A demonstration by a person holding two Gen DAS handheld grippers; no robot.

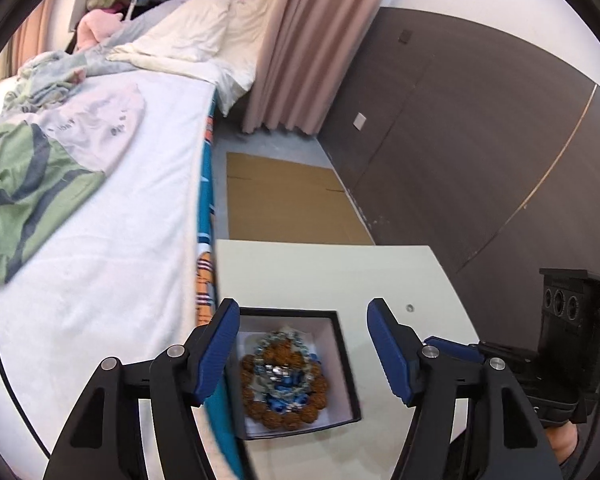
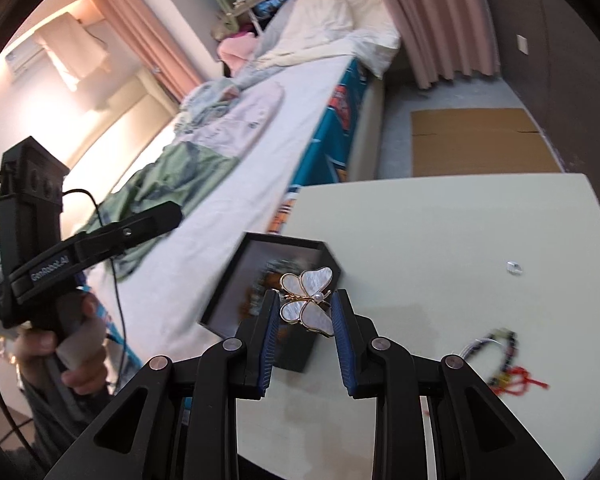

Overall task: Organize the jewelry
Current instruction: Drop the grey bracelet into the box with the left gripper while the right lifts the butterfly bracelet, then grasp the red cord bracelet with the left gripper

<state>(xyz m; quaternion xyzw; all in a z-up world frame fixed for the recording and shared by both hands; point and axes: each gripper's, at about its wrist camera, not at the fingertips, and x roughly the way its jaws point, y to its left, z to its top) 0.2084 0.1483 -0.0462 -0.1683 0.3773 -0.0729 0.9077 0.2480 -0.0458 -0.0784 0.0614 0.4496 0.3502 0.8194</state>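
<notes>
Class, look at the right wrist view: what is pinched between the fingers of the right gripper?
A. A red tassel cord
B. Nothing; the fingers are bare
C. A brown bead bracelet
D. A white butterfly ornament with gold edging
D: the right gripper is shut on the white butterfly ornament, held above the black box, while the beaded strand with a red tassel lies apart on the table.
</notes>
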